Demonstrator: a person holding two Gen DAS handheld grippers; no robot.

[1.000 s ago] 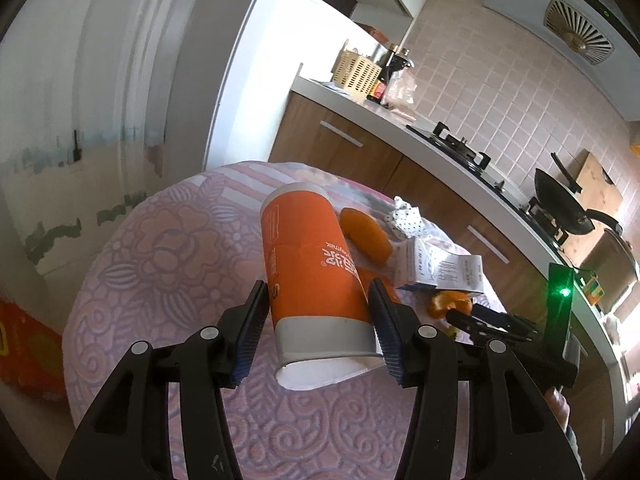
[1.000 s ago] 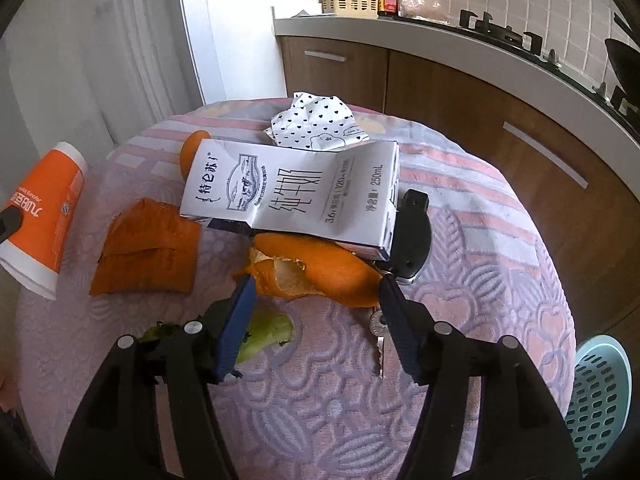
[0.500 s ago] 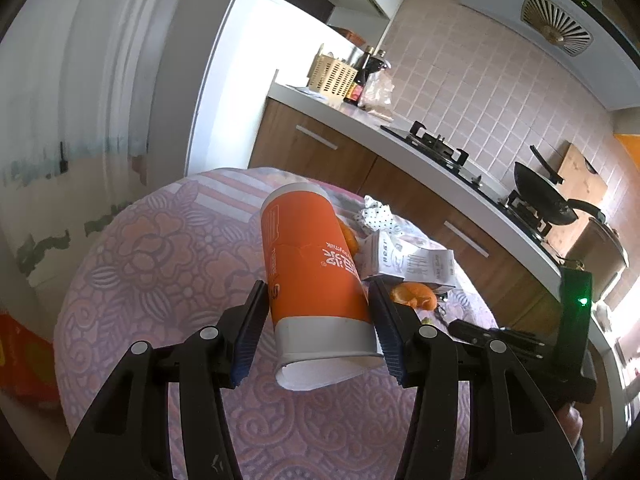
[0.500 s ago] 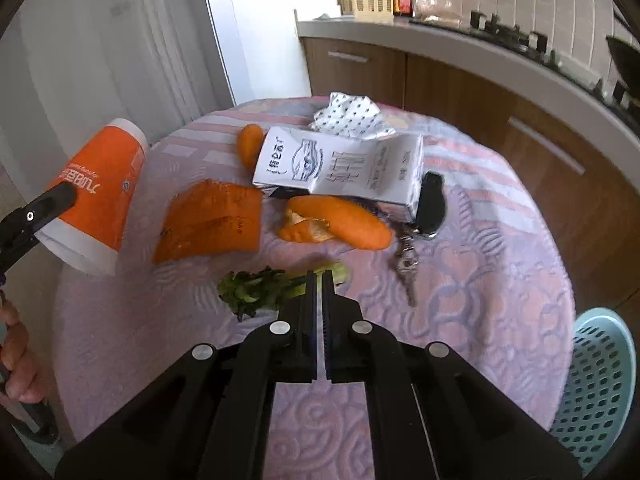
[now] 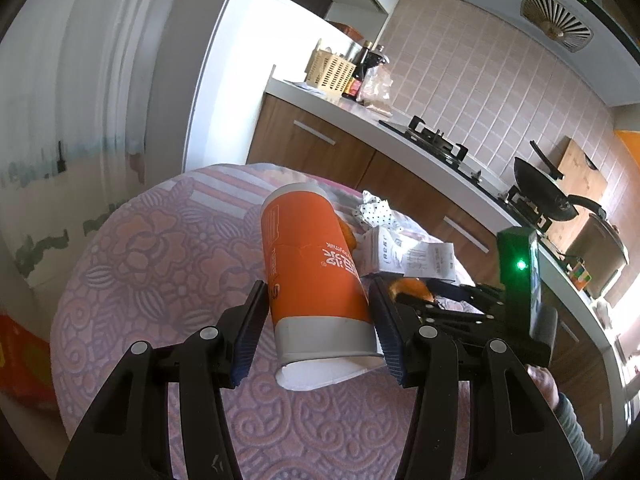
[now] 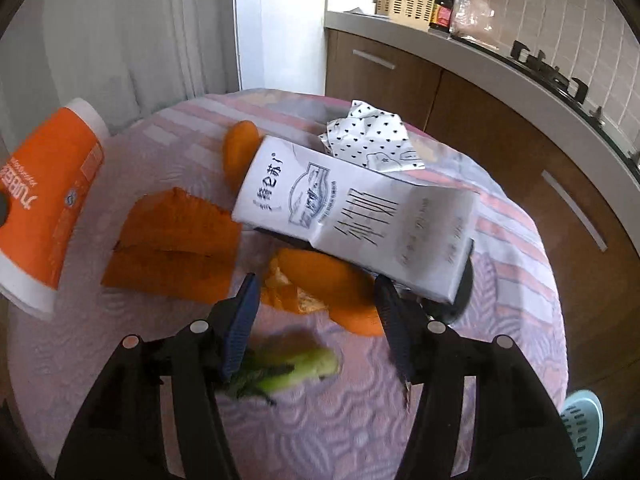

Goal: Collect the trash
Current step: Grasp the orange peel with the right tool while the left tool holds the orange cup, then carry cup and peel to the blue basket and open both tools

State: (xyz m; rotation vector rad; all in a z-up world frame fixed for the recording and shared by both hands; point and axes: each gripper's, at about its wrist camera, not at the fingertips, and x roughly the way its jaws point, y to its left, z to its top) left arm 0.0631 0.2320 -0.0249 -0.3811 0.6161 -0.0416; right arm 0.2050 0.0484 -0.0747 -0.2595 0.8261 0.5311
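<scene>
Fingers of the left gripper (image 5: 318,326) clamp the sides of a tall orange paper cup with a white rim (image 5: 314,280), held tilted with its open mouth toward the camera, above a round table covered in a pink-and-lilac embossed cloth (image 5: 160,264). Beyond the cup lie a white milk carton with printed text (image 5: 404,256) and a crumpled white wrapper with black dots (image 5: 372,212). At right, the right gripper (image 5: 432,294) reaches over the table.

Seen from the right wrist, the right gripper (image 6: 316,318) is spread wide, its blue-padded fingers (image 6: 240,320) apart on either side of a curled orange peel (image 6: 324,288) that lies half under the milk carton (image 6: 360,220). A green vegetable stalk (image 6: 288,372) lies just in front of the peel, blurred. A flat orange peel piece (image 6: 176,240) rests left of the carton, the dotted wrapper (image 6: 370,140) behind it. The orange cup (image 6: 44,208) shows at the far left, and a pale blue perforated basket (image 6: 584,428) sits below the table's edge at lower right.
</scene>
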